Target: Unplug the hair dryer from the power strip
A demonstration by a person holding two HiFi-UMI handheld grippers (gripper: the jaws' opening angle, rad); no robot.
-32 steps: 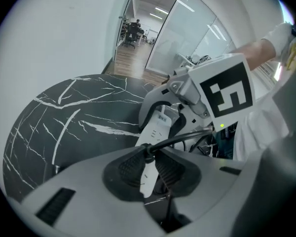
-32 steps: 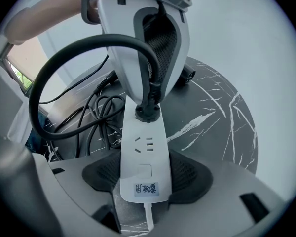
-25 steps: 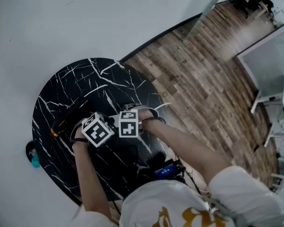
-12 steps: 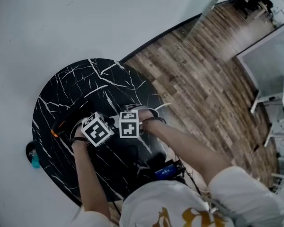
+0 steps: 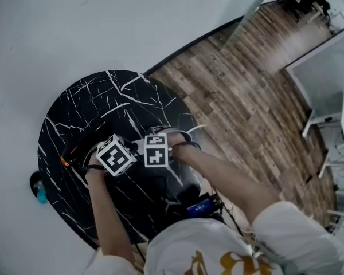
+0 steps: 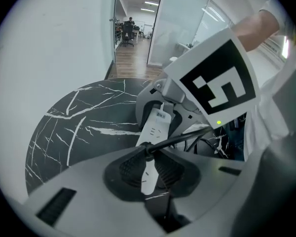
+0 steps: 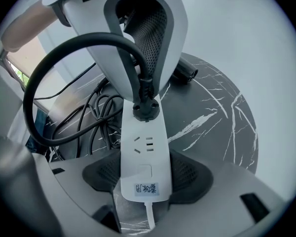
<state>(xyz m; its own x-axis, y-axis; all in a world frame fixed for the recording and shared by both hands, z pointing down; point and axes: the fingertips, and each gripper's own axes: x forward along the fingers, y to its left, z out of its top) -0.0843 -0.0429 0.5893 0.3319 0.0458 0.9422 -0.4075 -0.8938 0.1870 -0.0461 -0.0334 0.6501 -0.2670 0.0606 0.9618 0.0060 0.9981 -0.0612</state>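
On the marble table, the power strip is clamped at its labelled end by the R gripper, w/ the seated black plug pinched by the L gripper.

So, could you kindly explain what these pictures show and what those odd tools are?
No robot here: a person holds a two-jaw gripper in each hand; the patterned cubes are part of them. One picture comes from a head camera looking down at a black marble table; the other two from cameras riding on each gripper. On the table lie a white strip and loose cables. The right gripper clamps the strip's end; the left gripper is closed on the black plug seated in it.
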